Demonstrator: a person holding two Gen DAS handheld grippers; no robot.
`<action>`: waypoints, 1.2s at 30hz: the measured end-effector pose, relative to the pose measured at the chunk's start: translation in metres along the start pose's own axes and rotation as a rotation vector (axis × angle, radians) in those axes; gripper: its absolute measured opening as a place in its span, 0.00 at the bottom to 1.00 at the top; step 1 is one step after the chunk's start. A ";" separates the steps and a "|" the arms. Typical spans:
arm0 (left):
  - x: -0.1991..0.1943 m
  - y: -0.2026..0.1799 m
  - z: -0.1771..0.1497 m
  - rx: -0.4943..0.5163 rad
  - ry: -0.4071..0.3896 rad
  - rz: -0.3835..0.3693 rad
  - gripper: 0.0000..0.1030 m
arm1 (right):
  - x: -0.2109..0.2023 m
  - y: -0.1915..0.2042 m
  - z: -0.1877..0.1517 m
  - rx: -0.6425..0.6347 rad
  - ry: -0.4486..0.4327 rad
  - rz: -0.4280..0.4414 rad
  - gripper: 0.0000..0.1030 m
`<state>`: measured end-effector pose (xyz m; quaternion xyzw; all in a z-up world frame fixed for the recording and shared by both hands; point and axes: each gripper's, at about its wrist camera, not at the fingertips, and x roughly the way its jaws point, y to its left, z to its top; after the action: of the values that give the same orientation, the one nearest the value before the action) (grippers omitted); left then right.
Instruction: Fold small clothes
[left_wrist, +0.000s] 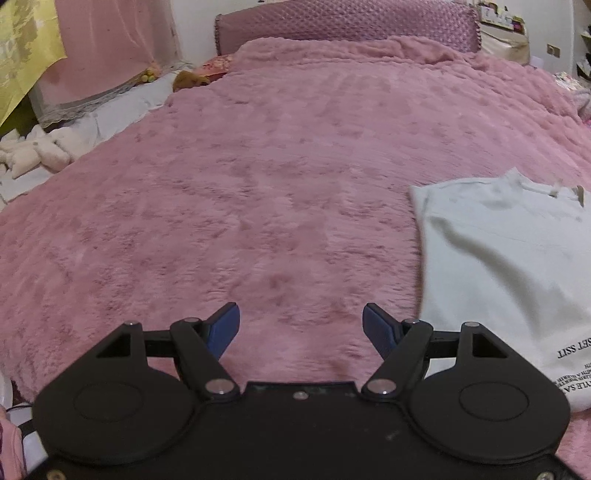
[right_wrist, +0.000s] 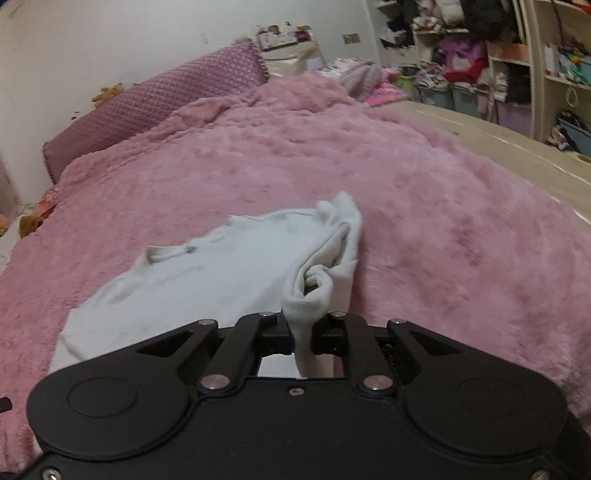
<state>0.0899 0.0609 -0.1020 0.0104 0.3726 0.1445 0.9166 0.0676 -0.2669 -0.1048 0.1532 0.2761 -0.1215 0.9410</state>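
Our right hand-held gripper (right_wrist: 303, 334) is clamped on a bunched fold of the white garment (right_wrist: 221, 273); the rest of the cloth trails ahead and to its left over the pink blanket (right_wrist: 424, 206). Our left hand-held gripper (left_wrist: 301, 326) hangs wide apart, holding nothing, above bare blanket, the garment just to its right. Purple headboard cushion (left_wrist: 347, 26) far ahead.

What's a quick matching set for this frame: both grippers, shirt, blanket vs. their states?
Things:
1. left gripper
2. right gripper
3. white shirt
4. pink blanket

States:
a. spread over the bed
b. fingers apart, holding nothing
c. bunched at one edge, the rest lying on the blanket
d. fingers shut on cloth

Pairs: 1-b, 2-d, 3-c, 4-a
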 end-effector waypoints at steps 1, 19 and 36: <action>0.000 0.004 0.001 -0.008 -0.002 0.001 0.73 | 0.000 0.007 0.002 -0.002 -0.003 0.013 0.04; 0.003 0.088 -0.014 -0.148 0.052 0.079 0.73 | 0.005 0.206 -0.048 -0.244 0.204 0.426 0.03; 0.014 0.046 -0.007 -0.101 0.069 -0.044 0.73 | -0.010 0.216 -0.081 -0.223 0.186 0.532 0.02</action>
<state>0.0831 0.1084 -0.1104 -0.0489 0.3965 0.1429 0.9055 0.0879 -0.0375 -0.1157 0.1262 0.3229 0.1749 0.9215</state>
